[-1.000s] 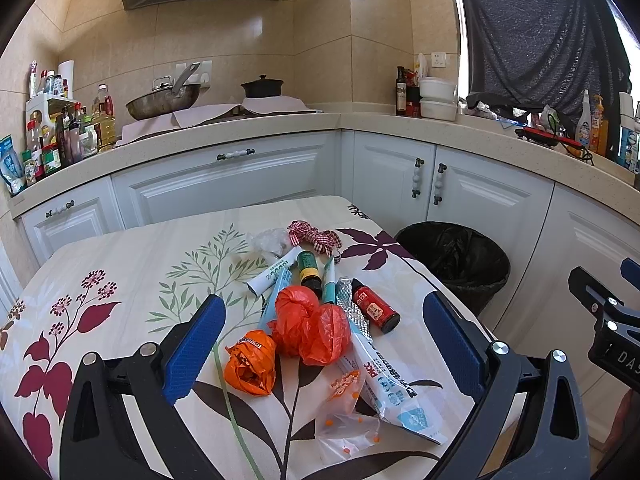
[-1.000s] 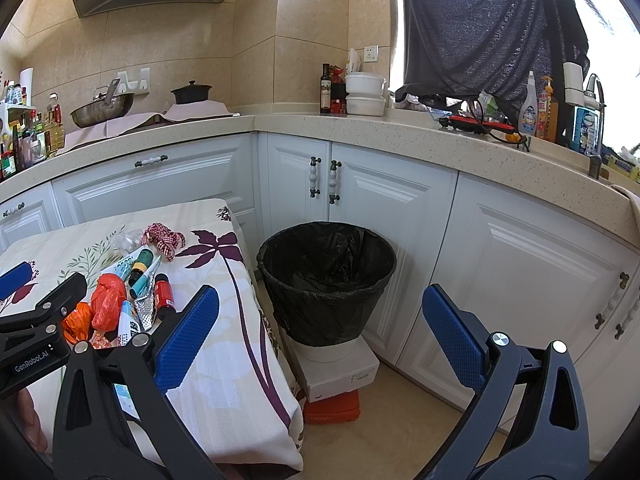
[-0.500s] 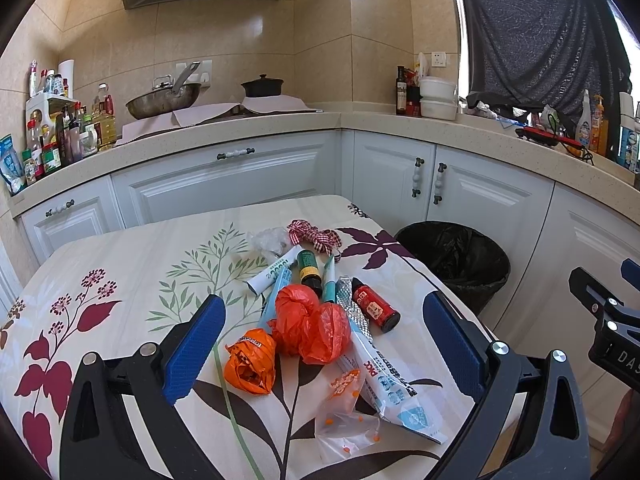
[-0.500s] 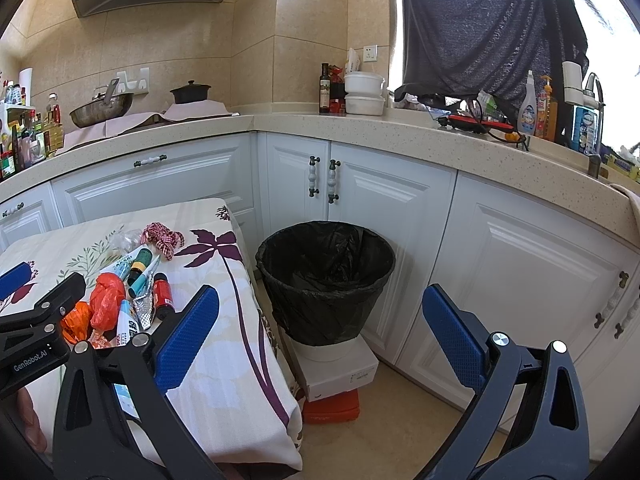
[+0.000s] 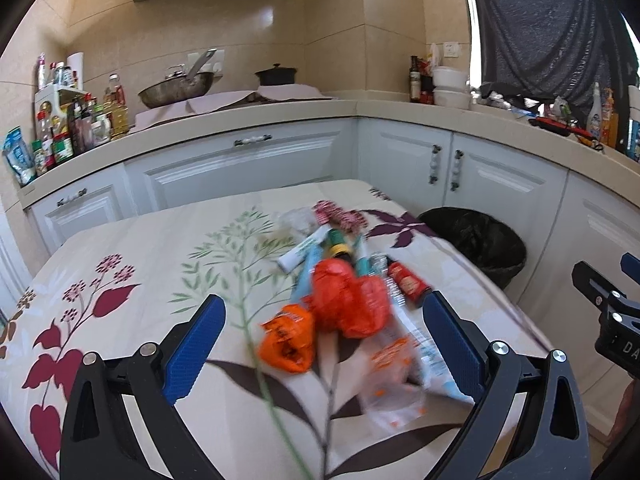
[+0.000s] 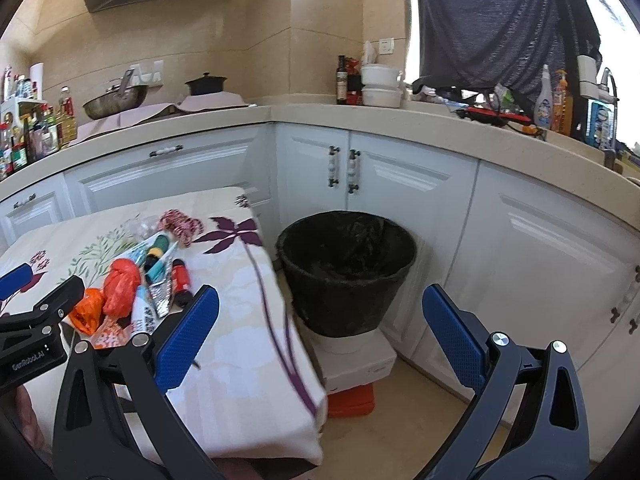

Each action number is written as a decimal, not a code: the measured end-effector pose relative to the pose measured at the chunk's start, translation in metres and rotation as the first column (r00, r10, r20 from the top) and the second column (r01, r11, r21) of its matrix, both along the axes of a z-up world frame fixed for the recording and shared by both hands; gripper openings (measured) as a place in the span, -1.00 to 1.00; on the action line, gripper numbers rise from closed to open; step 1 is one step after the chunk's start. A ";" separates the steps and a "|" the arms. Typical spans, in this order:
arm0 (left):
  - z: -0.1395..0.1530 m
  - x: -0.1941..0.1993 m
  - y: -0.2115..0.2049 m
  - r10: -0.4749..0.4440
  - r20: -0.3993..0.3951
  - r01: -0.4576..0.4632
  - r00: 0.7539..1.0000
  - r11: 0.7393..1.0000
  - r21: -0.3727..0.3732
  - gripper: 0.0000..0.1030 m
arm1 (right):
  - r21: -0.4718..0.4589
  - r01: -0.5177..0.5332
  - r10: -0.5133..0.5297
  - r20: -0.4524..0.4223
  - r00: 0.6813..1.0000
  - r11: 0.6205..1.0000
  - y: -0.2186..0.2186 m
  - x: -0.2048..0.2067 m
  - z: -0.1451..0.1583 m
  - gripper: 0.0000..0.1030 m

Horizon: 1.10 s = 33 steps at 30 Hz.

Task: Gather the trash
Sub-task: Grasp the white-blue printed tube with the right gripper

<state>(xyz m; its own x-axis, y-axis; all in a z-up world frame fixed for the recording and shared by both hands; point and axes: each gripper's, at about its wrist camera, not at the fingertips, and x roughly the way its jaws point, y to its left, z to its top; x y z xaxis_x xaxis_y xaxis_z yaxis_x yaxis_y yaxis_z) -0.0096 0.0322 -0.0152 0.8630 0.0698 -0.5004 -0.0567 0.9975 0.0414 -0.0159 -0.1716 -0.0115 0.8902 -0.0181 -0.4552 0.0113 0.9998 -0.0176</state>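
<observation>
Left wrist view shows the left gripper point(image 5: 324, 344) with its two blue fingers point(image 5: 196, 344) spread wide apart, and nothing is held between them. It hangs above a table point(image 5: 140, 280) with a flowery cloth. A heap of trash lies on the cloth, and it looks a bit blurry. A red plastic bag point(image 5: 344, 300) sits in the middle of the heap, between the two fingers in the picture. An orange wrapper point(image 5: 288, 340) touches it on the left side. A small red bottle point(image 5: 408, 280) lies just to the right of the red bag. A clear packet with orange dots point(image 5: 394, 384) lies at the near end of the heap. A red and white ribbon point(image 5: 340, 216) lies at the far end, and a white tube point(image 5: 304, 248) lies near it. A black trash bin point(image 5: 480, 240) stands on the floor past the right edge of the table. Over in the right wrist view, the right gripper point(image 6: 320, 332) is wide open too, and it holds nothing. It points at the black trash bin point(image 6: 344, 272), which sits on a white box point(image 6: 356, 364) by the white cupboards point(image 6: 520, 248). The bin has a black bag inside it. The table point(image 6: 240, 340) with the trash heap is off to the left, and the left gripper point(image 6: 36, 320) shows at the left edge.
</observation>
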 end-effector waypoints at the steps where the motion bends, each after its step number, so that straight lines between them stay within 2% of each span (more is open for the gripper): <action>1: -0.002 -0.001 0.004 0.009 -0.006 -0.009 1.000 1.000 -0.001 0.87 | 0.003 -0.017 0.017 -0.010 1.000 1.000 0.005 0.001 -0.004 0.93; 10: -0.013 -0.007 0.038 0.081 -0.051 -0.081 0.995 0.997 -0.016 0.87 | -0.002 -0.212 0.212 -0.047 0.976 0.977 0.054 -0.002 -0.025 0.93; 16: -0.019 -0.011 0.051 0.098 -0.077 -0.101 0.992 0.994 -0.029 0.87 | -0.016 -0.294 0.291 -0.092 0.952 0.956 0.080 0.002 -0.042 0.87; 17: -0.020 -0.011 0.052 0.097 -0.080 -0.100 0.992 0.995 -0.029 0.87 | -0.013 -0.301 0.298 -0.101 0.949 0.954 0.082 0.003 -0.044 0.83; 19: -0.022 -0.011 0.055 0.097 -0.086 -0.101 0.992 0.994 -0.039 0.87 | -0.011 -0.315 0.311 -0.127 0.942 0.949 0.085 0.005 -0.049 0.48; 21: -0.025 -0.010 0.058 0.093 -0.100 -0.099 0.991 0.994 -0.055 0.87 | 0.003 -0.332 0.328 -0.164 0.930 0.943 0.086 0.009 -0.055 0.32; 26: -0.027 -0.009 0.056 0.079 -0.107 -0.087 0.991 0.994 -0.067 0.87 | 0.018 -0.344 0.341 -0.191 0.920 0.939 0.086 0.011 -0.064 0.15; 30: -0.028 -0.009 0.052 0.061 -0.106 -0.069 0.992 0.995 -0.068 0.87 | 0.042 -0.373 0.373 -0.212 0.903 0.927 0.087 0.013 -0.067 -0.25; 33: -0.027 -0.008 0.049 0.050 -0.101 -0.057 0.994 0.996 -0.074 0.87 | 0.051 -0.373 0.375 -0.206 0.904 0.926 0.086 0.014 -0.068 -0.24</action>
<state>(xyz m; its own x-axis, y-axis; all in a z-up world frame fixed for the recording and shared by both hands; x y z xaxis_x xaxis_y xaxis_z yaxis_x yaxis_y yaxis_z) -0.0179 0.0810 -0.0426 0.8047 0.0729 -0.5892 -0.1096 0.9936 -0.0267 -0.0021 -0.0854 -0.0794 0.7155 0.3033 -0.6294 -0.3667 0.9298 0.0312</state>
